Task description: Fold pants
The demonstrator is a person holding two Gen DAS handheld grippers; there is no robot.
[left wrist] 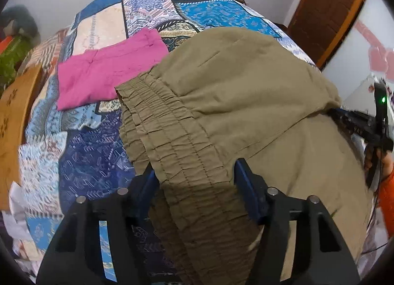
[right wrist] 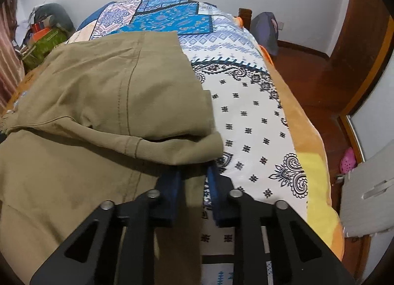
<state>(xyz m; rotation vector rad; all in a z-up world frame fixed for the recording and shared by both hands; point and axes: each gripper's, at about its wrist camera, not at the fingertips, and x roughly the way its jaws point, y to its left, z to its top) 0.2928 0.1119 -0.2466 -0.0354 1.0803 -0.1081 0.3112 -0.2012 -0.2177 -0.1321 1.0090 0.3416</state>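
Observation:
Olive-khaki pants (left wrist: 234, 82) lie folded over on a patchwork quilt (left wrist: 93, 159). Their gathered elastic waistband (left wrist: 167, 132) runs between the jaws of my left gripper (left wrist: 194, 174). The jaws stand apart on either side of the band, which hides the left fingertip, and I see no squeeze on the cloth. In the right wrist view the pants (right wrist: 98, 87) fill the left half. My right gripper (right wrist: 193, 171) is shut on a narrow strip of their folded edge, under the top layer. The right gripper's black frame (left wrist: 369, 129) shows at the pants' far side.
A folded pink garment (left wrist: 106, 75) lies on the quilt beyond the waistband. A wooden bed board (left wrist: 14, 117) stands at the left. Bags (right wrist: 49, 28) fill the far corner and a backpack (right wrist: 266, 31) sits by the wall. A pink shoe (right wrist: 347, 159) lies on the wood floor.

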